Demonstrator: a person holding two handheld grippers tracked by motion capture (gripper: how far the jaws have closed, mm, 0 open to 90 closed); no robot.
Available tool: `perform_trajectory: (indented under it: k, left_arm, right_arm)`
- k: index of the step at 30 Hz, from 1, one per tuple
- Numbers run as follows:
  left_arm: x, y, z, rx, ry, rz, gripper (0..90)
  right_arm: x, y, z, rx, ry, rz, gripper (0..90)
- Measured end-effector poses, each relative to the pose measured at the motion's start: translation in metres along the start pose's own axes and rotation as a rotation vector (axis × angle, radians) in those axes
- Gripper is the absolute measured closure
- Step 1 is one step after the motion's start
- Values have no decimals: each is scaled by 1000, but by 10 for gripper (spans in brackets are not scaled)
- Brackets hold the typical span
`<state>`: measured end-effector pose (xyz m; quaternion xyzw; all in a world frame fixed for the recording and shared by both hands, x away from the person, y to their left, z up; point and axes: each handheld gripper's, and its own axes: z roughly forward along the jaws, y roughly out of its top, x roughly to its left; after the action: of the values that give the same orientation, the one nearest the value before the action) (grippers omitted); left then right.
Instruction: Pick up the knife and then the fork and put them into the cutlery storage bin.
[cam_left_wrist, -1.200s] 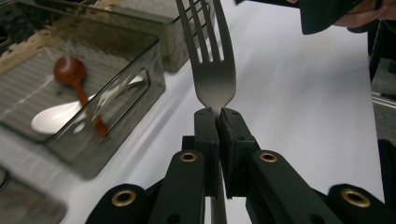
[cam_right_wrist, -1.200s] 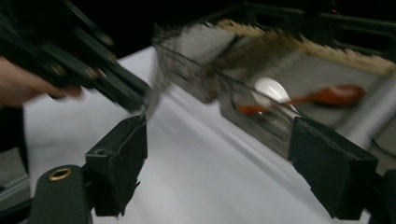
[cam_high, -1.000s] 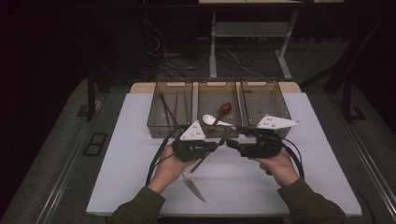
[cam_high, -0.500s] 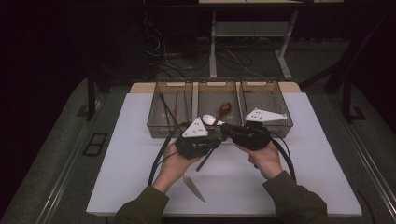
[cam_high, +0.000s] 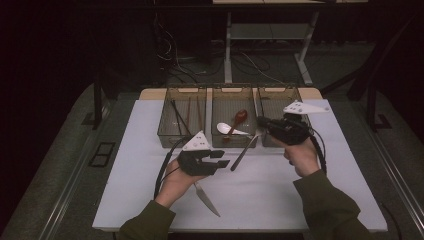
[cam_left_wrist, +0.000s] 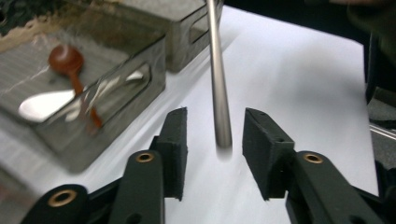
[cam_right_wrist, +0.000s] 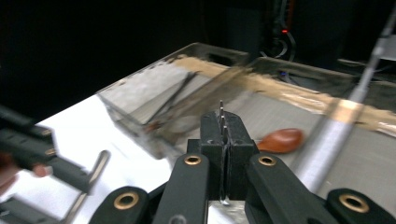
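A metal fork (cam_high: 244, 152) hangs slanted over the white table, in front of the middle bin. My right gripper (cam_high: 261, 122) has just been closing and is shut on its tines, which stick up between the pads (cam_right_wrist: 222, 116). The fork's handle (cam_left_wrist: 219, 93) reaches down between the jaws of my left gripper (cam_high: 223, 164). Those jaws have just been opening, and a gap shows on both sides of the handle, so the left gripper (cam_left_wrist: 215, 149) is open around it.
Three clear bins stand at the back: the left bin (cam_high: 182, 117) holds chopsticks, the middle bin (cam_high: 234, 100) a white spoon (cam_high: 227, 129) and a brown spoon (cam_high: 240, 116). The right bin (cam_high: 277, 97) is behind my right gripper. A knife (cam_high: 206, 196) lies near the front edge.
The right gripper shut on the fork's tines and moved right and away with them. The left gripper let go of the handle and its jaws opened.
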<state>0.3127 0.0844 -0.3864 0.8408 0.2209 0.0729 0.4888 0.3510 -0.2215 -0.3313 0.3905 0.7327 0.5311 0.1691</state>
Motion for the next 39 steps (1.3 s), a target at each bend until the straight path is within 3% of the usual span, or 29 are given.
perform_trajectory:
  k: [9,23,27,32,39]
  left_arm:
    - [4,-30,-17,17,49,-39,471]
    - [7,-66,-48,-17,118,-68,286]
    - [7,-76,-54,-16,124,-81,219]
    - [6,-84,-55,13,130,-53,135]
    - [8,-86,-50,12,130,-72,0]
  right_arm:
    - [-49,24,-23,-22,-82,13,883]
    - [-97,61,-41,-23,-187,-21,883]
    - [-111,62,-38,-9,-224,-17,882]
    - [-128,56,-27,23,-258,-11,882]
    - [-139,43,-4,90,-285,-19,881]
